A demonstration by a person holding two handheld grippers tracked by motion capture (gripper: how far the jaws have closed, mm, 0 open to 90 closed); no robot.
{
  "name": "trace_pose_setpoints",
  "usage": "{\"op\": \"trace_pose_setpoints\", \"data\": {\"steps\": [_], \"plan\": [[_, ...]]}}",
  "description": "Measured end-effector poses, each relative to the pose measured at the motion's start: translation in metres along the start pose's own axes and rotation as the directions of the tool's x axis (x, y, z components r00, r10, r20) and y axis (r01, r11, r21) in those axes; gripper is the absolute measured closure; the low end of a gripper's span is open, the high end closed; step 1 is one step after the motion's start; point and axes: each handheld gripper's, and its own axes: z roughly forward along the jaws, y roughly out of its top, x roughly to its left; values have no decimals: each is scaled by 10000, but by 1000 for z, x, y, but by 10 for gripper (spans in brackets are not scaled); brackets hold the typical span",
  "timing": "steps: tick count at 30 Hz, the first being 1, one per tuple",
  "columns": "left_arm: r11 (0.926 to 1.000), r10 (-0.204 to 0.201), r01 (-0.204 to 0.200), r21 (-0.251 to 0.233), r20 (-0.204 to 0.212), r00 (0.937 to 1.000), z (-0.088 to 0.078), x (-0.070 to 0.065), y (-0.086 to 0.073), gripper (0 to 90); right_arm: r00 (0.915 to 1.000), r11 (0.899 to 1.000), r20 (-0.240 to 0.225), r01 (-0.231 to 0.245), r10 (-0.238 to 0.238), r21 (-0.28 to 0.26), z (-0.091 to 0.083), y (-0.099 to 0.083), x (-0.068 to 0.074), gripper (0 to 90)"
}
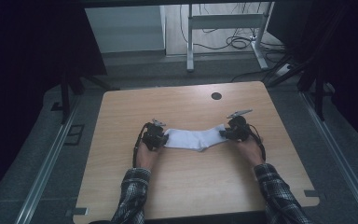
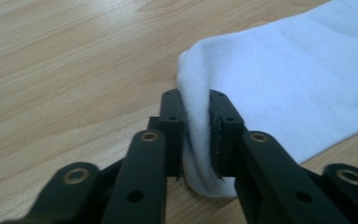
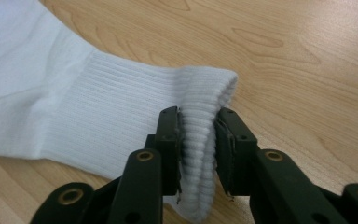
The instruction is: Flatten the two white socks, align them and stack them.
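Observation:
A white sock (image 1: 196,138) lies flat on the wooden table (image 1: 191,186), stretched between my two grippers. My left gripper (image 1: 165,139) is at the sock's left end. In the left gripper view its jaws (image 2: 196,112) pinch a raised fold of the smooth sock (image 2: 284,84), with both pads on the cloth. My right gripper (image 1: 223,133) is at the right end. In the right gripper view the ribbed cuff (image 3: 98,102) stands between its jaws (image 3: 198,121). The cuff touches one pad, and a thin dark gap shows at the other.
A round cable hole (image 1: 216,96) sits near the table's far edge. Beyond the table stand a metal desk frame (image 1: 189,42) and loose cables (image 1: 237,42) on the floor. Dark curtains close off both sides.

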Motion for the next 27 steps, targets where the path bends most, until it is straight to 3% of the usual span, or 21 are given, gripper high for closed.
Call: {"op": "trace_pose_setpoints", "data": {"steps": [5, 10, 21, 27], "plan": [[9993, -244, 243, -291, -42, 9997, -6, 3, 2, 619, 9999, 9999, 114, -47, 48, -99, -6, 2, -2, 580], [9976, -384, 386, -579, 45, 9993, -12, 3, 2, 558, 10000, 9997, 24, 70, -69, -214, -12, 4, 1, 514], [9956, -159, 190, -915, 346, 9993, -26, -4, 1, 409, 9993, 9983, -251, 281, -294, -507, -28, 2, 10, 393], [9944, -118, 203, -1038, 817, 9966, -33, -8, -1, 321, 9981, 9962, -354, 479, -505, -723, -39, 2, 16, 332]]}}
